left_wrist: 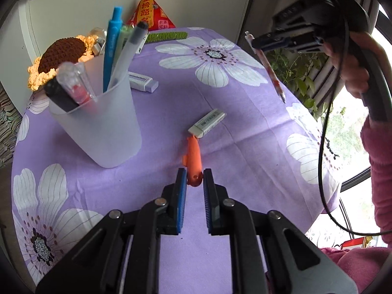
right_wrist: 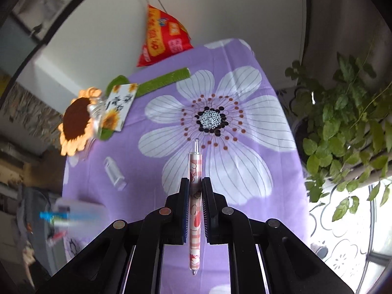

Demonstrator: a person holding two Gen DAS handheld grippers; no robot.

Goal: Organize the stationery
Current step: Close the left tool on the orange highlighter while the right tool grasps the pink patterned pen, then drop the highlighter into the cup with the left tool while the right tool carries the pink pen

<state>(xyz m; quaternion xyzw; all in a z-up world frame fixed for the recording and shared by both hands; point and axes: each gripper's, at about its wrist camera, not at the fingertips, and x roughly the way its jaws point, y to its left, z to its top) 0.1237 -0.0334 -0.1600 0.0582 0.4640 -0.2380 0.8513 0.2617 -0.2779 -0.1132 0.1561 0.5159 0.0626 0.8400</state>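
My left gripper (left_wrist: 194,175) is shut on the near end of a small orange fish-shaped piece (left_wrist: 193,154), which points away over the purple flowered cloth (left_wrist: 245,147). My right gripper (right_wrist: 195,183) is shut on a pink patterned pen (right_wrist: 194,164) held lengthwise between the pads, above the cloth. In the left wrist view the right gripper (left_wrist: 256,42) hangs at the upper right, the pen (left_wrist: 268,68) slanting down from it. A frosted cup (left_wrist: 103,122) holding several pens stands at the left. A white eraser (left_wrist: 207,122) lies just beyond the orange piece.
A white and lilac correction tape (left_wrist: 143,82) lies behind the cup. A crochet sunflower (left_wrist: 61,58) and its green stem (left_wrist: 166,35) sit at the back, under a red hanging charm (left_wrist: 150,12). A leafy plant (right_wrist: 343,134) stands past the table's right edge. A pink sleeve (left_wrist: 377,166) is at right.
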